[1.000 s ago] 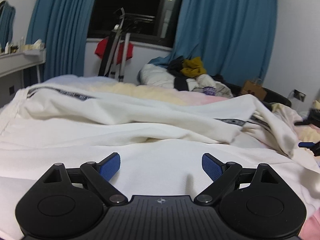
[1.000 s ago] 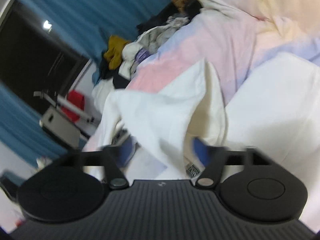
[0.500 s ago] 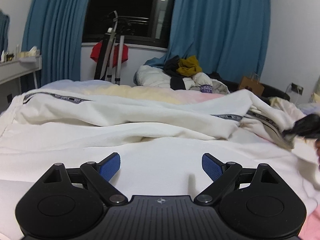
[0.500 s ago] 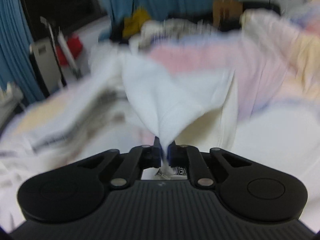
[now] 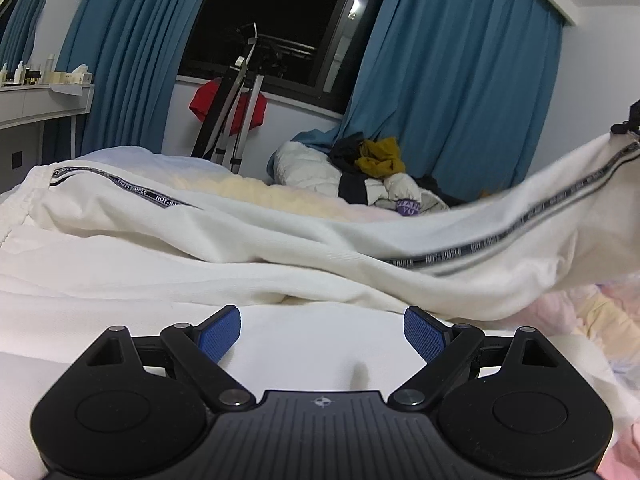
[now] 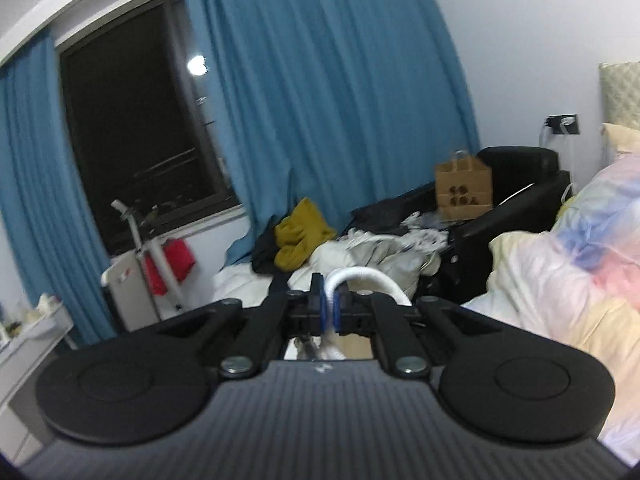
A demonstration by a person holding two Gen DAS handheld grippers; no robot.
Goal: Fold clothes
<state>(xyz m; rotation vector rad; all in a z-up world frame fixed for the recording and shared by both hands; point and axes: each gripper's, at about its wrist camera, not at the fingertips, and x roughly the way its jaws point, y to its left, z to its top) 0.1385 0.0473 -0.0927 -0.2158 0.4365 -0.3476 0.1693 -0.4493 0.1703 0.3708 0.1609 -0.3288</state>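
Observation:
White trousers (image 5: 280, 240) with a black lettered side stripe lie spread over the bed. My left gripper (image 5: 322, 334) hovers low over the near white cloth, jaws wide and nothing between its blue pads. One trouser leg (image 5: 540, 216) rises off the bed toward the upper right, where the right gripper (image 5: 630, 120) shows at the frame edge. In the right wrist view my right gripper (image 6: 330, 312) is shut on a white fold of that leg (image 6: 368, 278), which loops out over the jaws. The rest of the garment is hidden below that camera.
A heap of clothes (image 5: 372, 176) with a mustard piece lies at the bed's far end. A tripod (image 5: 232, 120) and red cloth stand by the window with blue curtains (image 5: 460, 92). A black armchair (image 6: 516, 200) holds a paper bag (image 6: 464, 190). Pastel bedding (image 6: 580, 280) piles up at right.
My right gripper closed on the trouser leg and rose high, pulling the leg up off the bed at right. The left gripper stayed low and open.

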